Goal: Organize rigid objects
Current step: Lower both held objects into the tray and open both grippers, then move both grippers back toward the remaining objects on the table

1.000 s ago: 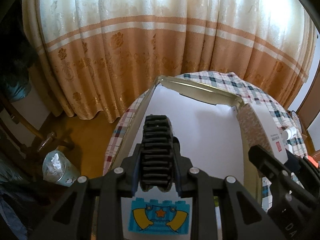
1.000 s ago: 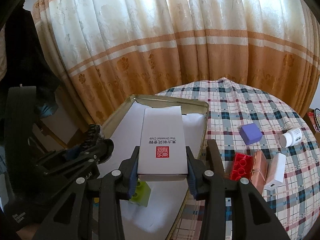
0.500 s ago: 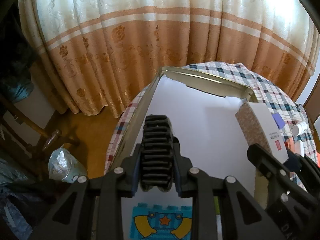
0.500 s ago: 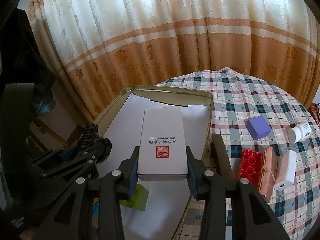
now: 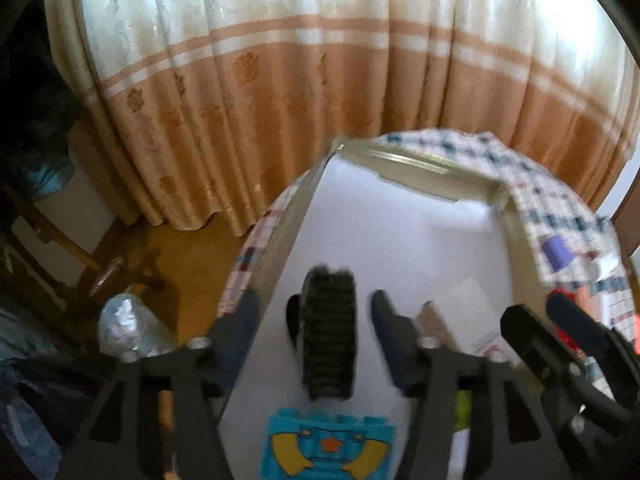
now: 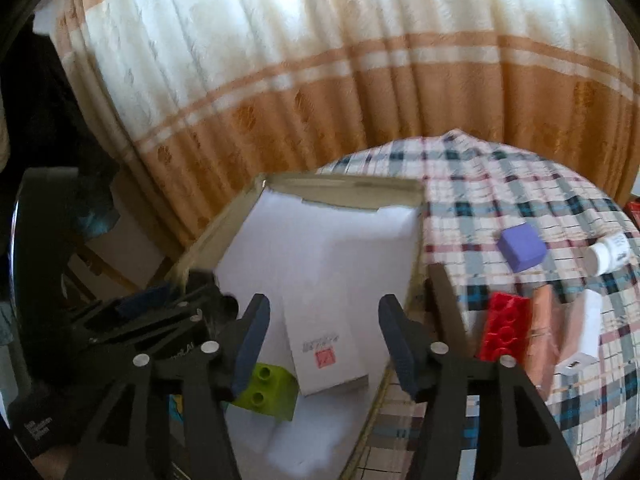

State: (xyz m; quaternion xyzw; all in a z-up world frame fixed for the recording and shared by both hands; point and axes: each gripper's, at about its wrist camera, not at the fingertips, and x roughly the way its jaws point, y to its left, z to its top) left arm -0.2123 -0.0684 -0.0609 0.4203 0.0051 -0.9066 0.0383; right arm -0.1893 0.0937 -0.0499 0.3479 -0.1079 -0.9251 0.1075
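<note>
- Two grippers work over one round table covered by a plaid cloth [image 6: 500,184], with a cream and orange curtain [image 6: 320,80] hanging behind it
- Tin tray [image 6: 344,181]: a shallow rectangular metal box lined with white paper; it sits at the left part of the table as the right wrist view shows it, its far rim toward the curtain
- Left gripper [image 5: 316,316]: jaws are opening; both pads stand clear of the black ribbed wheel [image 5: 329,332], which stands on edge on the white lining between them
- Right gripper [image 6: 325,338]: jaws are opening; the white box [image 6: 324,340] lies between the pads with a gap on each side, tilted, its near end propped beside the green brick
- White box: printed with a red seal and small text; it rests inside the tray near the right wall
- Blue printed brick [image 5: 326,446]: lies flat in the tray just in front of the wheel, star and yellow shapes on its face
- Green brick [image 6: 266,388]: studded, in the tray, just beside the left edge of the white box
- Red brick [image 6: 505,330]: on the cloth outside the tray, just beside its right wall
- Pink box [image 6: 546,332] and white charger [image 6: 580,336]: next to the red brick, side by side on the cloth
- Purple cube [image 6: 522,246]: on the cloth, farther back, apart from the tray
- White bottle [image 6: 610,252]: lying on its side near the right edge of the table, beyond the cube
</note>
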